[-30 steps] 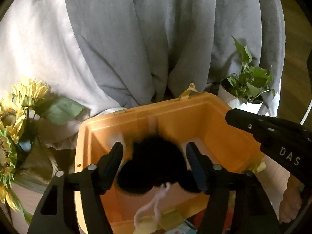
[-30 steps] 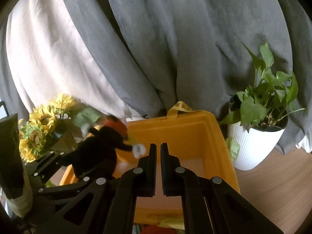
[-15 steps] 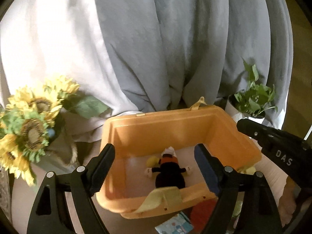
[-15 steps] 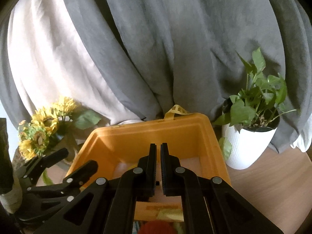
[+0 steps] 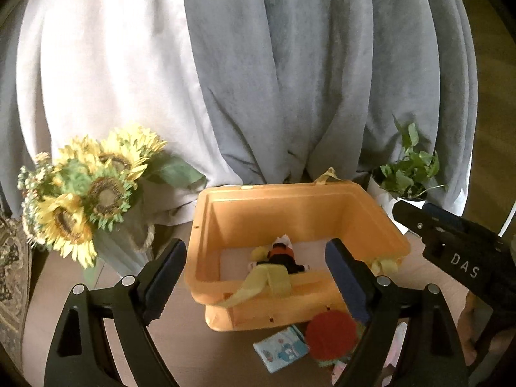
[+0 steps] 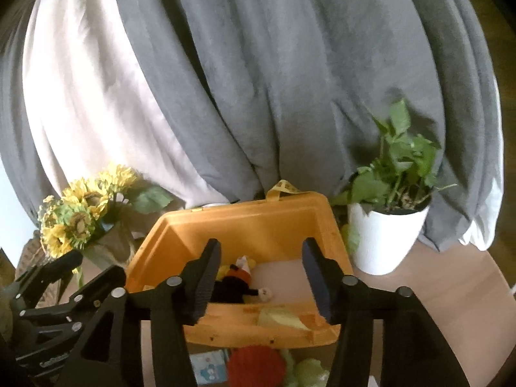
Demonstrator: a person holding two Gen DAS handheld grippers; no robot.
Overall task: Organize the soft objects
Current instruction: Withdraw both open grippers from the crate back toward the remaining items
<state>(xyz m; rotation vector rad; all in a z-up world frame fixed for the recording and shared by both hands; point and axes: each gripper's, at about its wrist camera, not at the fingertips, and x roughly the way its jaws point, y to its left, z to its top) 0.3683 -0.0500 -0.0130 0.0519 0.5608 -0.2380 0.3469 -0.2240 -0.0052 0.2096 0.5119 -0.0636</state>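
Observation:
An orange bin stands on the floor before the curtains. A black plush toy with an orange head lies on its bottom. My left gripper is open and empty, above the bin's near left side. My right gripper is open and empty, above the bin's near edge. A red soft toy, a small blue-and-white cloth book and a pale green soft thing lie on the floor in front of the bin.
A vase of sunflowers stands left of the bin. A potted green plant in a white pot stands to its right. Grey and white curtains hang behind. A patterned rug edge lies at far left.
My left gripper let the black plush toy drop into the bin and pulled up and back. My right gripper went from shut to open.

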